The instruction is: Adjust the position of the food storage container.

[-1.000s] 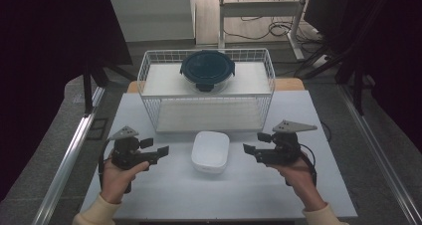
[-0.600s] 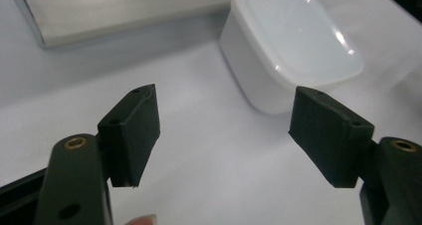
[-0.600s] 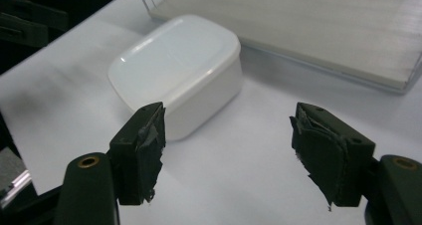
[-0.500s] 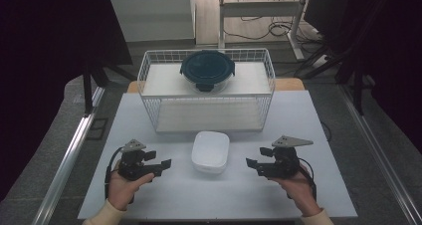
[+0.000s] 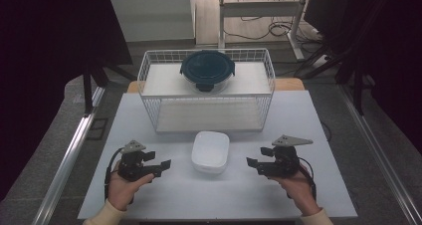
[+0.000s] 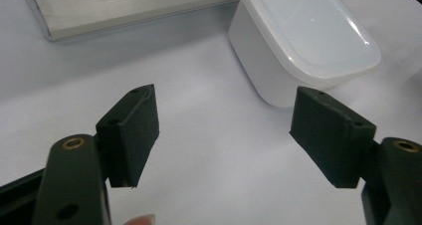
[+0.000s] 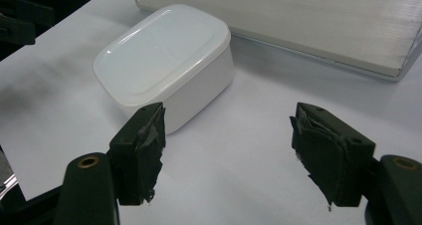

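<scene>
— Between your two grippers, mid-table, sits the white box with its lid on. Where do your jaws stand?

— Your left gripper has its jaws wide apart and holds nothing; your right gripper is the same, spread wide and empty. Both hover low over the table, tips turned inward at the box.

— Which way does it lie from each?

— From your left it's ahead and to the right, apart from the pads; in the left gripper view it sits beyond the right jaw. From your right it's ahead and to the left, just past the left jaw in the right gripper view. Neither touches it.

— Long axis?

— It runs roughly front to back, slightly tilted, so you face its long sides. The two grippers look about equally near; I'd judge neither has the edge.

— And behind?

— The wire basket, with a dark-lidded bowl on its upper shelf, well apart from you
</scene>
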